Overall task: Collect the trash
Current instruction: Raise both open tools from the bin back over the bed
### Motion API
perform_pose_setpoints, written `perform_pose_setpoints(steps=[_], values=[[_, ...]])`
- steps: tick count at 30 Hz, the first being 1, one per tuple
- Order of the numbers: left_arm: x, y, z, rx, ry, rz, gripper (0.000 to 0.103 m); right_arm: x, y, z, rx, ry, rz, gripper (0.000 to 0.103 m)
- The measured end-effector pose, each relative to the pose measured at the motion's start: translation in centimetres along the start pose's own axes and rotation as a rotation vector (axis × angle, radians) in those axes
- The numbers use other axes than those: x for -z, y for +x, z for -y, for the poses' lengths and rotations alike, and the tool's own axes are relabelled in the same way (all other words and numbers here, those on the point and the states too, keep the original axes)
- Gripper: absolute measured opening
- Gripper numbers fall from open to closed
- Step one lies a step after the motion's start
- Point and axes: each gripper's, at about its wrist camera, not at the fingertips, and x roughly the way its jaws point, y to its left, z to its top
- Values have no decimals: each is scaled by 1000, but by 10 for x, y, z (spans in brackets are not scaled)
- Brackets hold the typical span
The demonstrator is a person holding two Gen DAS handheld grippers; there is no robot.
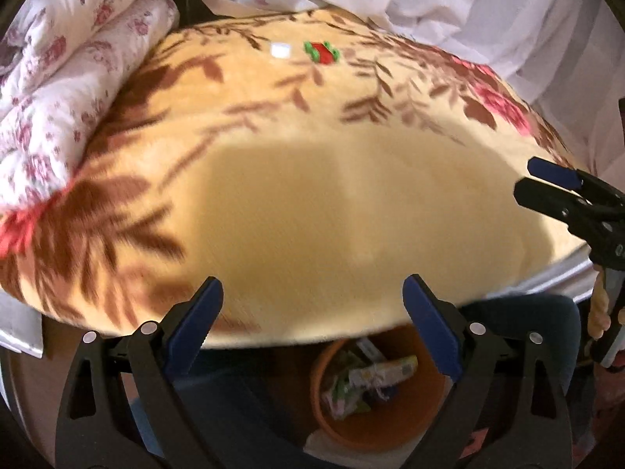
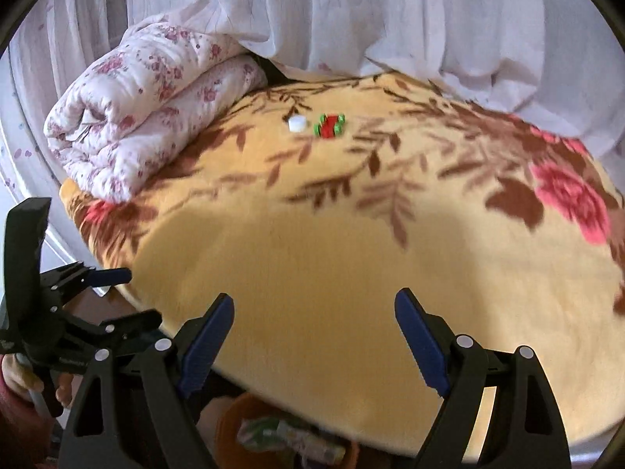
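A red and green wrapper [image 1: 322, 52] [image 2: 330, 125] and a small white piece [image 1: 281, 50] [image 2: 297, 123] lie side by side far back on the yellow floral blanket [image 1: 312, 203] [image 2: 332, 254]. An orange bin [image 1: 429, 426] [image 2: 228, 426] with several wrappers inside stands below the bed's near edge. My left gripper [image 1: 312, 297] is open and empty above the bin. It also shows in the right wrist view [image 2: 136, 297]. My right gripper [image 2: 314, 312] is open and empty over the blanket's near edge. It also shows in the left wrist view [image 1: 523, 178].
A rolled white floral quilt [image 1: 66, 78] [image 2: 148, 117] lies at the blanket's left. White curtains [image 1: 449, 4] [image 2: 371, 11] hang behind the bed. A pale bed frame [image 1: 547, 277] runs under the blanket's near edge.
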Motion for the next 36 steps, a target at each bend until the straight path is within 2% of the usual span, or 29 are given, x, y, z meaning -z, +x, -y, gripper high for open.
perform_pose_setpoints(steps=[7,13,22,27,30,32,36], values=[[-31,8,-24,-10,-40,20,91,-66,50,2,-13,11,9,83],[-48,17,-41,-12,-70,41,91,-121,118,9,-23,61,-31,83],[-66,34,-65,14,-128,44,91,-182,204,6,102,19,-81,82],[-69,39,-72,24,-145,50,91,-202,243,9,145,14,-130,66],[-70,41,-75,26,-152,52,91,-207,253,12,161,18,-144,56],[-70,40,-75,27,-155,54,91,-208,251,11,169,8,-144,38],[-72,38,-75,26,-157,59,91,-203,242,13,160,10,-142,38]])
